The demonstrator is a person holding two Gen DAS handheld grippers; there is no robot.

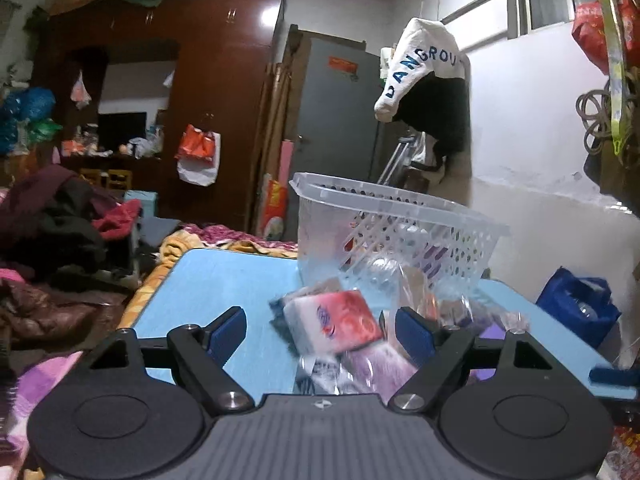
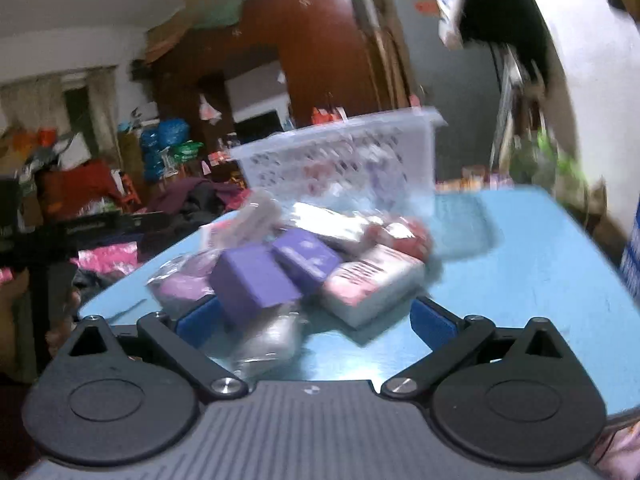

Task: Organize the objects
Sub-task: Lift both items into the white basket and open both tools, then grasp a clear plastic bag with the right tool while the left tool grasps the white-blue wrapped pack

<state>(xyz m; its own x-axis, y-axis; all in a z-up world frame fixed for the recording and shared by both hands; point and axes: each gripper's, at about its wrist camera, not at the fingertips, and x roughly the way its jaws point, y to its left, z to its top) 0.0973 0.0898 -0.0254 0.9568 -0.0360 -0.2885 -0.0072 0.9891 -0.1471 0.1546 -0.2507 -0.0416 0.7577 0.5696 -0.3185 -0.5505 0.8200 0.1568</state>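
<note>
While I hold both tools low over the light blue desk (image 1: pixel 224 280), each one stands wide apart with nothing pressed between its blue pads. My left tool (image 1: pixel 320 334) frames a small heap of wrapped packets: a red and white packet (image 1: pixel 334 322) sits tilted between the fingers without touching either pad, and a pale purple packet in clear wrap (image 1: pixel 380 364) lies just beneath it, close to the right-hand pad. Behind this heap, on the far part of the desk, stands a clear plastic basket (image 1: pixel 400 224) with a perforated wall, upright, and some coloured packets show blurred through its side.

My right tool (image 2: pixel 316 320) looks at the same heap from another side. Two purple boxes (image 2: pixel 252 280) lie side by side, touching, the nearer one reaching down just beside my left-hand pad. To their right a pink and white packet (image 2: pixel 372 284) rests flat on the desk, near the right-hand pad but apart from it. A crumpled clear bag (image 2: pixel 264 340) lies between the fingers, close to the tool's body. The basket stands beyond the heap here too, near the desk's far edge. This view is blurred, so finer print on the packets cannot be read. Around the desk the room is crowded with clothes, bags and a dark wooden wardrobe (image 1: pixel 216 80).
</note>
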